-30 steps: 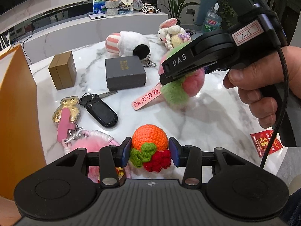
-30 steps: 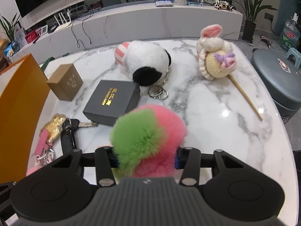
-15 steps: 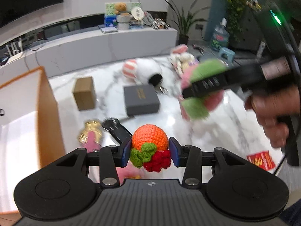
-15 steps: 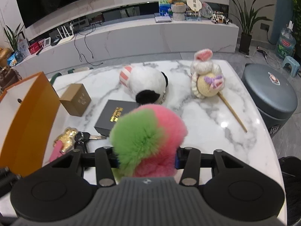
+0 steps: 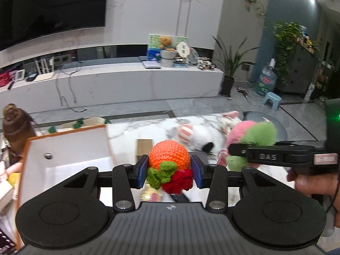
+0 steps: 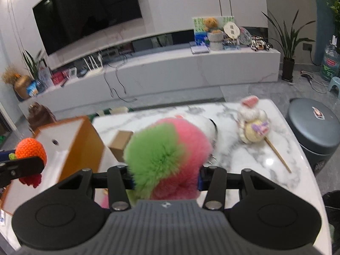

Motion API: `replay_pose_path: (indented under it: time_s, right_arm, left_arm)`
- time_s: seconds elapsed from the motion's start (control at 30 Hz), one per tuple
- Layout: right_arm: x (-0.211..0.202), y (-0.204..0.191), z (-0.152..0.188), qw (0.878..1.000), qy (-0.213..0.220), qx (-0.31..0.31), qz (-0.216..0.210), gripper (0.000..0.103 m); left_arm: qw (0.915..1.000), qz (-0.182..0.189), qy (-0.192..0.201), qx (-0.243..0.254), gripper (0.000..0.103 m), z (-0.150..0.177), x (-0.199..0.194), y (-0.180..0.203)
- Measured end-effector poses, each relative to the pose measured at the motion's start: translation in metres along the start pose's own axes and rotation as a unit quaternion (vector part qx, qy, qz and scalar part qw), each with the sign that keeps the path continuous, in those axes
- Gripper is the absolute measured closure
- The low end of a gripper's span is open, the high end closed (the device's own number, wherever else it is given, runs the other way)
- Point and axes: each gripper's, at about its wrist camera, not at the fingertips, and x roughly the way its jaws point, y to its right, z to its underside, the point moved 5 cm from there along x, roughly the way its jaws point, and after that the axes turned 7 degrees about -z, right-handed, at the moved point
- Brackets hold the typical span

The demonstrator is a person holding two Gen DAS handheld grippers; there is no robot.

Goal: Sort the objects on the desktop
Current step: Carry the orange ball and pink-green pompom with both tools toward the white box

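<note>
My left gripper is shut on a crocheted orange ball with green leaves and red berries, held well above the marble table. The same ball appears at the left edge of the right wrist view. My right gripper is shut on a fluffy pink and green pom-pom, which hides both pads. In the left wrist view that pom-pom hangs at the right, with a hand on the handle. An open orange box with a white inside stands at the table's left.
On the table lie a small tan box, a white plush with a striped end, and a crocheted bunny on a stick. A grey round stool stands right of the table. A brown figure sits behind the orange box.
Both grippers have risen with their toys, so the table looks lower and farther. The views tilted up to show the room. The orange box's open top has come into sight.
</note>
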Motion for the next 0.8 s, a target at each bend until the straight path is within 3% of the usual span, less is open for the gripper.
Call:
replay_pose_path:
  time_s: [0.43,0.63,0.8]
  right_arm:
    - [0.006,-0.12,-0.009,0.992,0.015,-0.062,-0.107,0.054]
    - [0.017,-0.17,0.009,0.982,-0.014,-0.11,-0.152,0.054]
    - [0.036,-0.195,0.034,0.975,-0.051,-0.144,-0.162,0.054]
  left_arm:
    - [0.9972,-0.066,-0.018,-0.031,0.054,0.006,-0.011,-0.09]
    - [0.9948,-0.081,-0.057,-0.021,0.054,0.03,-0.006,-0.121]
    - [0.9917,-0.094,-0.086,-0.016,0.054,0.052,0.001,-0.14]
